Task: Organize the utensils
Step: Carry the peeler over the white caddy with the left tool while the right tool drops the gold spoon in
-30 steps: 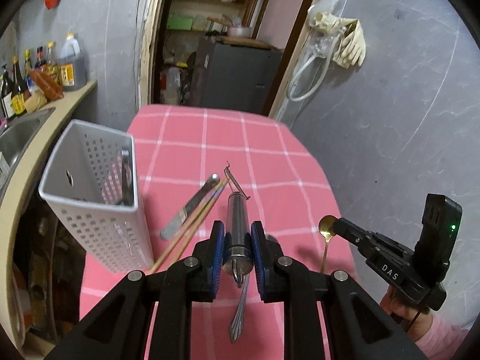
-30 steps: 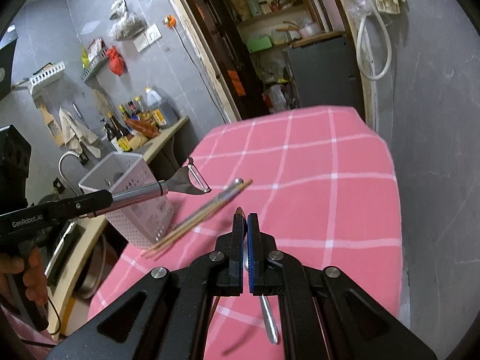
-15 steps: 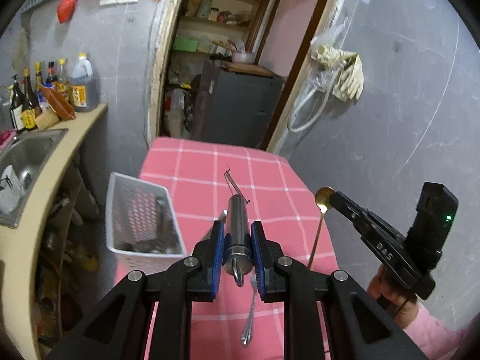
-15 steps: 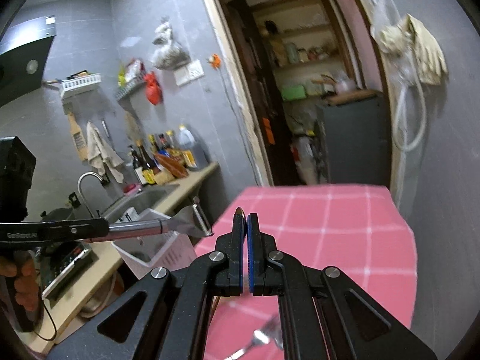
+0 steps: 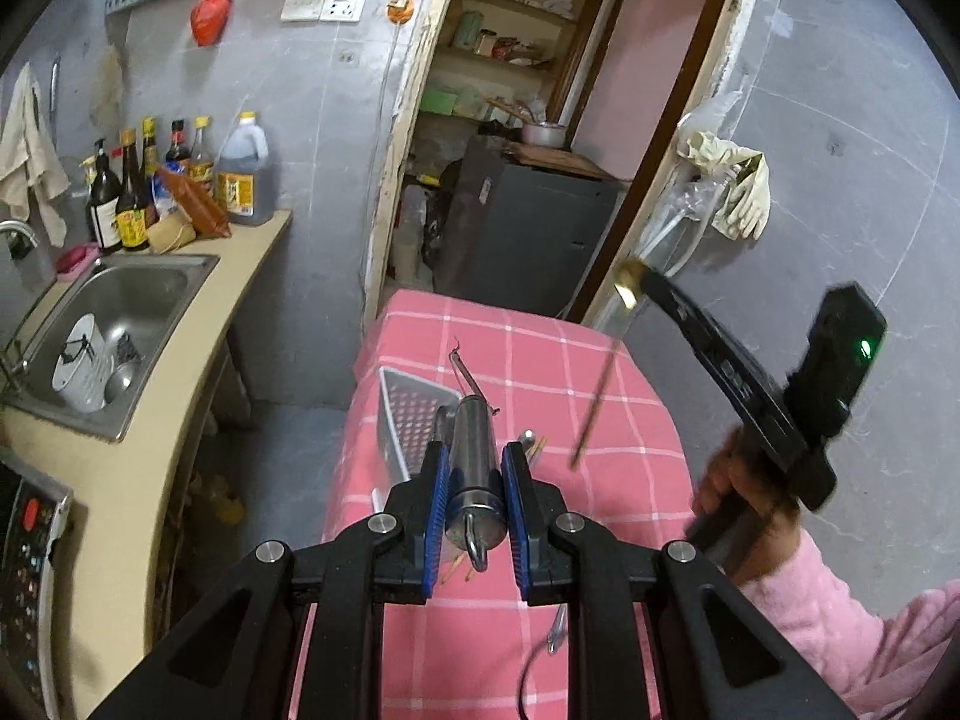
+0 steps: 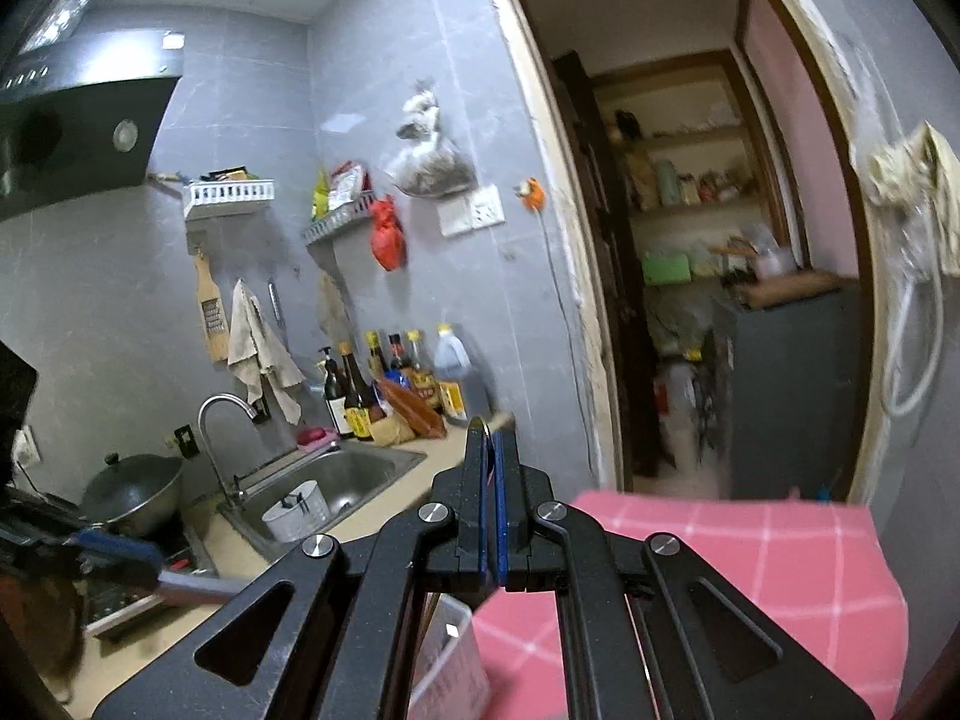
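Observation:
My left gripper [image 5: 474, 453] is shut on the steel handle of a peeler [image 5: 471, 420], held high above the pink checked table [image 5: 630, 480]. Below it stands the white perforated caddy [image 5: 408, 414]. To the right, a hand in a pink sleeve holds my right gripper [image 5: 636, 283], shut on the bowl of a gold spoon [image 5: 594, 396] whose handle hangs down over the table. In the right wrist view the right gripper [image 6: 492, 441] points at the kitchen wall, with the caddy [image 6: 450, 660] low beneath it and the left gripper [image 6: 114, 546] at the left edge.
Chopsticks and a knife [image 5: 528, 441] lie beside the caddy, and a fork [image 5: 555, 630] nearer me. A counter with a sink [image 5: 120, 324] and bottles [image 5: 180, 180] runs along the left. An open doorway [image 5: 528, 180] lies beyond the table; a grey wall is on the right.
Both grippers have risen well above the table, carrying the peeler and the spoon. The right gripper has tilted up from the tabletop toward the kitchen wall.

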`<action>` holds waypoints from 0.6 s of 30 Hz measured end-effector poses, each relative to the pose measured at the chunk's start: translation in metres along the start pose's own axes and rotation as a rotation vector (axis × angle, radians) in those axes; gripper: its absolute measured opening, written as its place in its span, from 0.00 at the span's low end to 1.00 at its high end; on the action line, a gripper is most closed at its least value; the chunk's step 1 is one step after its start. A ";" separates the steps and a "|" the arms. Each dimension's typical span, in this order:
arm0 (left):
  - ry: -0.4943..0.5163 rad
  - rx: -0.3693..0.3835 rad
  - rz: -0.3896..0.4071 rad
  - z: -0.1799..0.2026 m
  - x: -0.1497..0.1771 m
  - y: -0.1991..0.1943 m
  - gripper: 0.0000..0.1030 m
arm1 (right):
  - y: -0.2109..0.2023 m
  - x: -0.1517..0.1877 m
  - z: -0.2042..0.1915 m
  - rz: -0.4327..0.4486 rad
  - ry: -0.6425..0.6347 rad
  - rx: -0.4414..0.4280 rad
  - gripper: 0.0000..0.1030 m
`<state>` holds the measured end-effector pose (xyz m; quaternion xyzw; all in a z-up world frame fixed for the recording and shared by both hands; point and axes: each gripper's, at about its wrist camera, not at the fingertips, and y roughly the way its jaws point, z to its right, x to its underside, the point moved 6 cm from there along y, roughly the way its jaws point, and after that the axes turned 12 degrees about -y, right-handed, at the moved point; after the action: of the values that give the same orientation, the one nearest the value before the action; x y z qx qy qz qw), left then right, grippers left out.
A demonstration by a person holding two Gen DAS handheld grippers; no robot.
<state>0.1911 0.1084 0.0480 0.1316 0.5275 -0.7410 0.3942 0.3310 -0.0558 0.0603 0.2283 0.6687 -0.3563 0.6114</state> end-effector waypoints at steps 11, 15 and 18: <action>0.029 -0.049 -0.072 -0.010 -0.006 0.011 0.17 | 0.059 0.019 -0.030 -0.038 -0.076 0.016 0.02; 0.039 -0.053 -0.080 -0.011 -0.012 0.023 0.17 | 0.068 0.033 -0.039 -0.080 -0.084 -0.010 0.02; 0.032 -0.046 -0.087 -0.013 -0.015 0.035 0.17 | 0.067 0.043 -0.042 -0.109 -0.076 -0.036 0.02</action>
<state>0.2234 0.1214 0.0279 0.1114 0.5557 -0.7430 0.3559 0.3472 0.0131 0.0045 0.1668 0.6627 -0.3852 0.6202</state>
